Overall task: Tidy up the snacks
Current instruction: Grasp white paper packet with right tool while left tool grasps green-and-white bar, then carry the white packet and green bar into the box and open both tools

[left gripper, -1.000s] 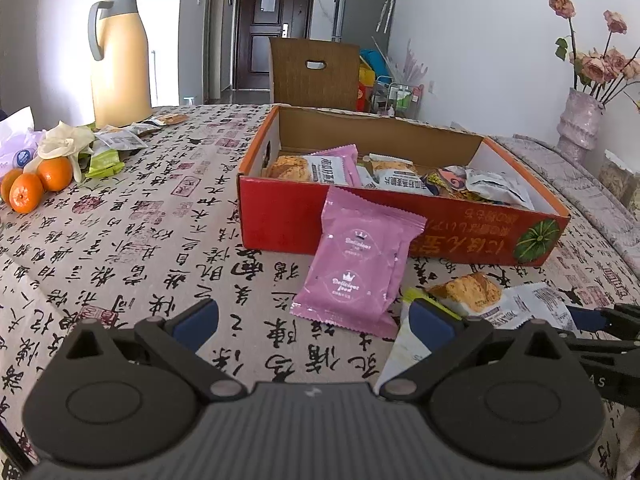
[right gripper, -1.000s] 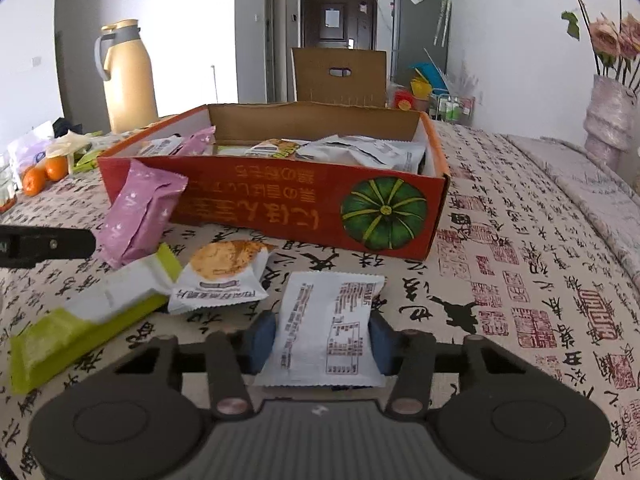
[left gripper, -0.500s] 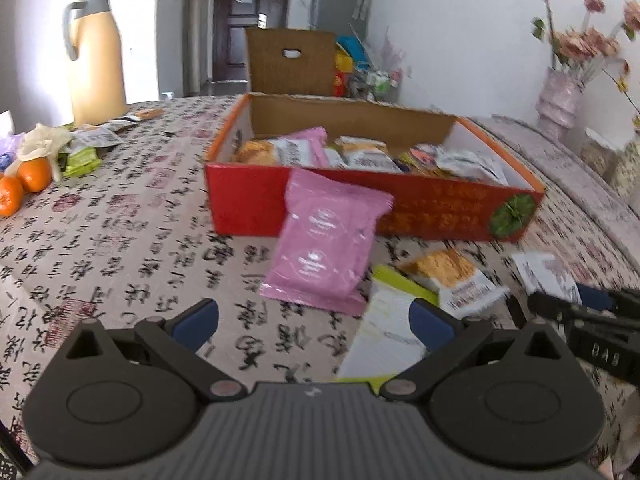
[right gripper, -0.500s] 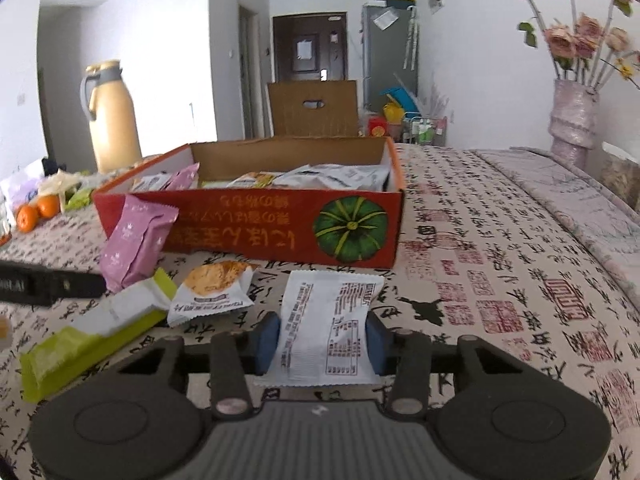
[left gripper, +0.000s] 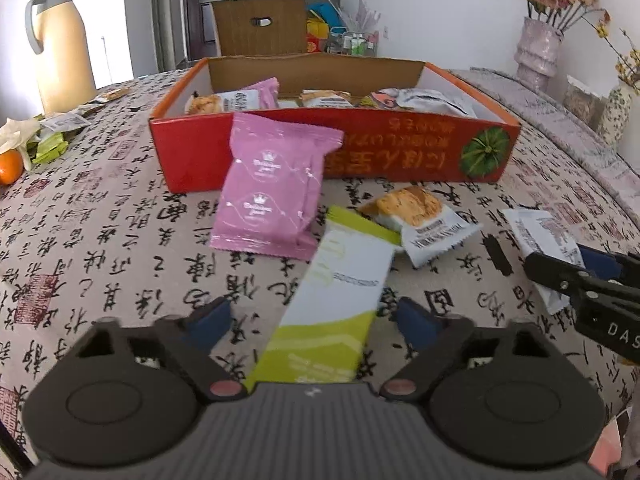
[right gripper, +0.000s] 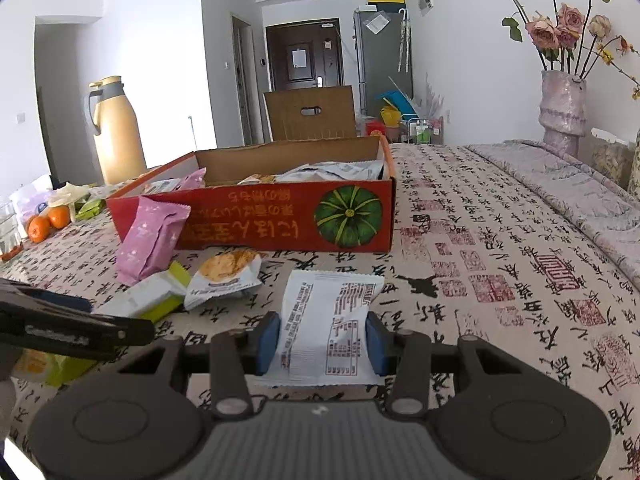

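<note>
Worktop (right gripper: 500, 264) under a calligraphy-print cloth; right gripper (right gripper: 323, 338) fingers pinch a white packet (right gripper: 328, 320); left gripper (left gripper: 316, 318) fingers closing around a green-white packet (left gripper: 340, 300), untouched; pink packet (left gripper: 272, 188) leans on the red box (left gripper: 400, 156); beyond, flask (right gripper: 118, 132), door (right gripper: 304, 60).

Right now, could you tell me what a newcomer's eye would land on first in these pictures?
The red snack box mid-table, a pink packet leaning on its front. Nearer, the right gripper pinches a white packet, and the left gripper's jaws are closing around a green-and-white bar.
</note>
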{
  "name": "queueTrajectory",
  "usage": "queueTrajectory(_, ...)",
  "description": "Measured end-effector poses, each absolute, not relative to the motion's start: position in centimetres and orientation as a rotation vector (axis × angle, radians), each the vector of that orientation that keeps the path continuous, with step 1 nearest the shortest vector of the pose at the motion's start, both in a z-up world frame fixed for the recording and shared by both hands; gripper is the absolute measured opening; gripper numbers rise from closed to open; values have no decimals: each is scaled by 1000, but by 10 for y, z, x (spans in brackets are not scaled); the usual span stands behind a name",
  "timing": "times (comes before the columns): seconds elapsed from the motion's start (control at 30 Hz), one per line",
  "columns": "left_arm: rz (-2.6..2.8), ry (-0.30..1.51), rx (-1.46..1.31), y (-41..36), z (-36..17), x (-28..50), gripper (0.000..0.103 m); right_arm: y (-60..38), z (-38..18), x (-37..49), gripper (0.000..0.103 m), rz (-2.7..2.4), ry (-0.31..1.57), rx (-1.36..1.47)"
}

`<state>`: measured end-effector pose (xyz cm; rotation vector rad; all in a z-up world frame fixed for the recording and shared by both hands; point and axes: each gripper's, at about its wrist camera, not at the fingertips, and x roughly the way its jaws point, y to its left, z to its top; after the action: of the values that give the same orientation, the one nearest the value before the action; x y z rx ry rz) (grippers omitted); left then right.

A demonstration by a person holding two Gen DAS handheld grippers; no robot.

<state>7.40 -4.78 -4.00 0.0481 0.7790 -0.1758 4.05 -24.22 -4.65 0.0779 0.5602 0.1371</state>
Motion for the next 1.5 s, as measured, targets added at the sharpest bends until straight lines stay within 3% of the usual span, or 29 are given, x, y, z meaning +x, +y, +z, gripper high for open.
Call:
queueTrajectory(0.1, -187, 768, 59, -51, -39, 71, 69, -241, -47, 38, 44, 143, 559, 78)
queueTrajectory(0.17, -194, 762, 64, -53, -38, 69, 53, -240, -46, 35, 44, 147, 557, 79)
queueTrajectory(0.33, -194, 749, 92, -60, -37, 61, 42, -238, -44, 30, 44, 153, 550, 80)
queueTrajectory(1.0, -204, 620, 83, -60, 0, 41, 37, -227, -25, 18, 44, 158, 485, 63)
queueTrajectory(1.5, -206, 493, 28, -63, 54, 84, 37, -224, 14, 72, 44, 141, 379, 66)
